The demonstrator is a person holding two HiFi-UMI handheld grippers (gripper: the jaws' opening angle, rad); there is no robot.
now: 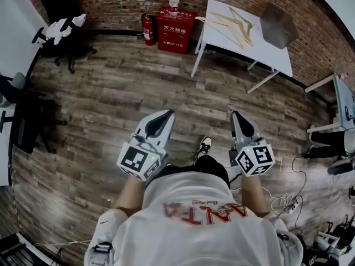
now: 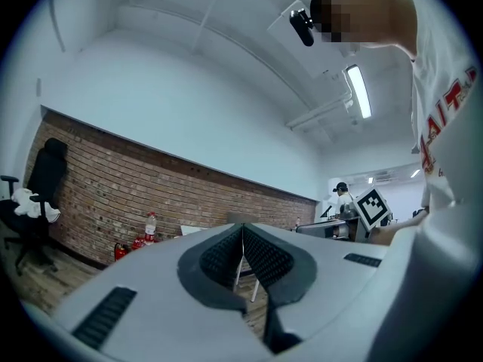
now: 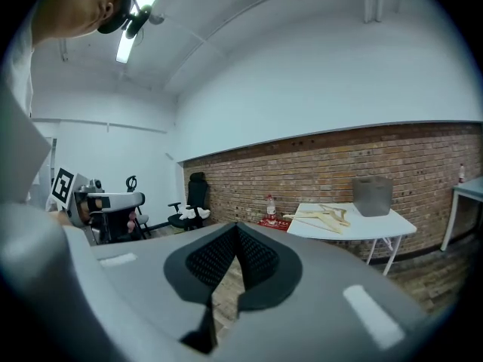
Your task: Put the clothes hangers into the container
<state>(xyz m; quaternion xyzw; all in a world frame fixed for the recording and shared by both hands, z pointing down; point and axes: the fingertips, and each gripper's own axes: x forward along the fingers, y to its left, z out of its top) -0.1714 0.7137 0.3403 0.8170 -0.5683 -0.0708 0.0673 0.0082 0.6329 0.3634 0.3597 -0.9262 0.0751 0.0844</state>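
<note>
Hovering above plank flooring [image 1: 111, 93], the left gripper [image 1: 164, 117] and right gripper [image 1: 238, 117] press ribbed dark pads [image 2: 223, 259] together on nothing. Pale wooden hangers [image 1: 233, 24] lie on the white table [image 1: 266, 57], just left of the boxy grey container [image 1: 278, 25].

Wooden hangers [image 1: 230, 24]: pale, several in a loose overlapping pile, lying flat on the white table [image 1: 260, 53], toward its left half in the right gripper view. Grey container [image 1: 279, 25]: boxy, upright on same table, just right of hangers, not touching them. Inside not visible.
</note>
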